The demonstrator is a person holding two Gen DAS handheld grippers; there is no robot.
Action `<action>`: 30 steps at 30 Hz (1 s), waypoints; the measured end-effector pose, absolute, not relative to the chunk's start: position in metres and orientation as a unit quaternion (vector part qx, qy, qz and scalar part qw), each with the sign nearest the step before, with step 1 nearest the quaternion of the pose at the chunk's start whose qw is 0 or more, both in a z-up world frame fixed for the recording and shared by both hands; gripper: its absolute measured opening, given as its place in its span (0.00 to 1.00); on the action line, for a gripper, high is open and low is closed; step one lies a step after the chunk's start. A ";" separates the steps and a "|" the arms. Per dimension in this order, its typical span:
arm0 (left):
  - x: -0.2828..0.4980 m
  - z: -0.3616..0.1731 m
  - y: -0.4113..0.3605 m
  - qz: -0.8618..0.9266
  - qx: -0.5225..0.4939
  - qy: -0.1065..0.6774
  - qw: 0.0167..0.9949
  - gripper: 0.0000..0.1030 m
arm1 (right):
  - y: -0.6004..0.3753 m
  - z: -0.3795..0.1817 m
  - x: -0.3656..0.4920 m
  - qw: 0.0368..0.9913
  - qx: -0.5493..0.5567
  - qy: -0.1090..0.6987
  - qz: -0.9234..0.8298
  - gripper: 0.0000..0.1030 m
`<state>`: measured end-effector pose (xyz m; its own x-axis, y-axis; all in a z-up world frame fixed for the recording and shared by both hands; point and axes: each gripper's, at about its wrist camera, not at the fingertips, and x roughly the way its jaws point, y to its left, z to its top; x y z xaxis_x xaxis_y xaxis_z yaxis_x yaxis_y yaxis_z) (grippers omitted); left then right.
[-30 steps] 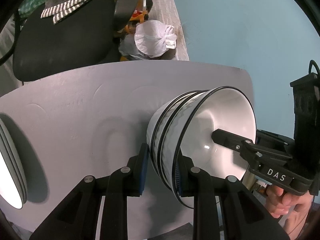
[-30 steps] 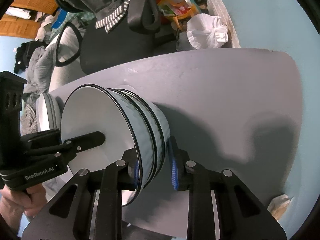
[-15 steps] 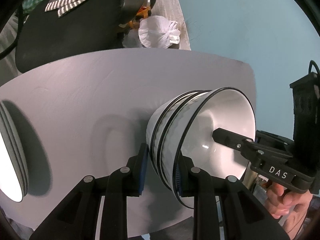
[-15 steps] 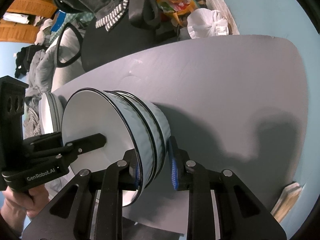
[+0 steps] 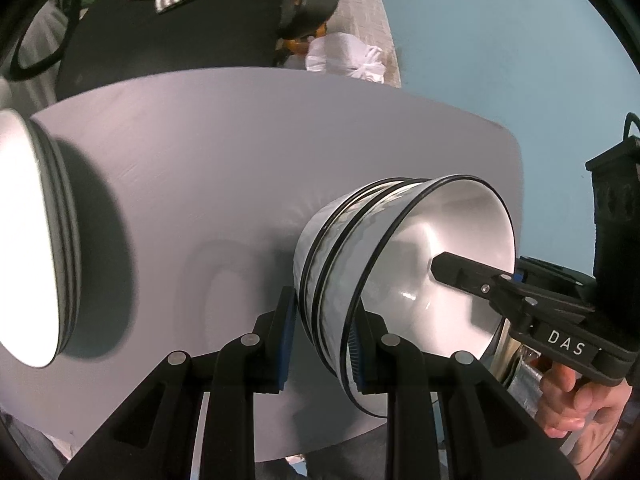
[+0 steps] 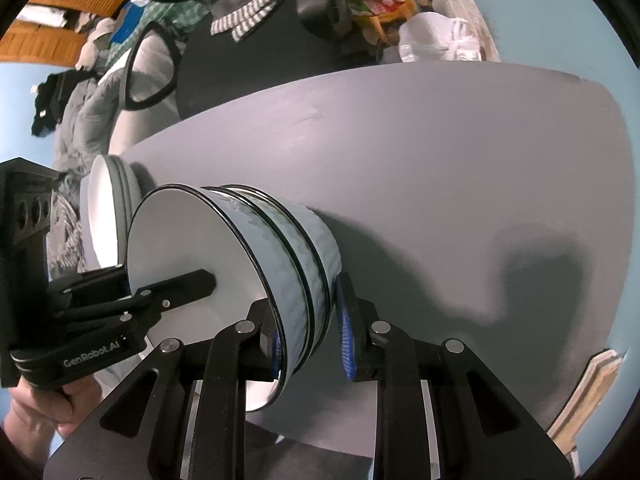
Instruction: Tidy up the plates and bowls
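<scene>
grey table (image 6: 440, 168) as landmark | black office chair (image 6: 248, 60) beyond its far edge | striped cloth (image 6: 250, 16) on the chair | white tied plastic bag (image 6: 436, 38) past the far edge, beside the chair | light blue wall (image 5: 500, 48) behind the table

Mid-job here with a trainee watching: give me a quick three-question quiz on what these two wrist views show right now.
1. True or false: both the left gripper and right gripper straddle the wall of the nested stack of white black-rimmed bowls.
2. How many bowl rims show in that stack?
3. The stack of white plates on the grey table lies: A) under the bowls, B) apart from them.

Key: 1 true; 2 three; 3 B.
</scene>
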<state>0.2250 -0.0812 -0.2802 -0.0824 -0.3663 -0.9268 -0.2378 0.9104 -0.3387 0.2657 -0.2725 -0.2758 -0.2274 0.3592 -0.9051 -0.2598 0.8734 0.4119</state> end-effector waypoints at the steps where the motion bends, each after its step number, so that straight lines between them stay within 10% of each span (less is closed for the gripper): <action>1: 0.222 -0.280 -0.077 -0.047 -0.208 0.734 0.645 0.22 | -0.269 -0.276 0.264 0.620 0.031 0.743 0.250 0.22; 30: 0.146 -0.260 0.020 -0.004 -0.259 0.700 0.666 0.22 | -0.158 -0.255 0.221 0.618 -0.020 0.726 0.300 0.21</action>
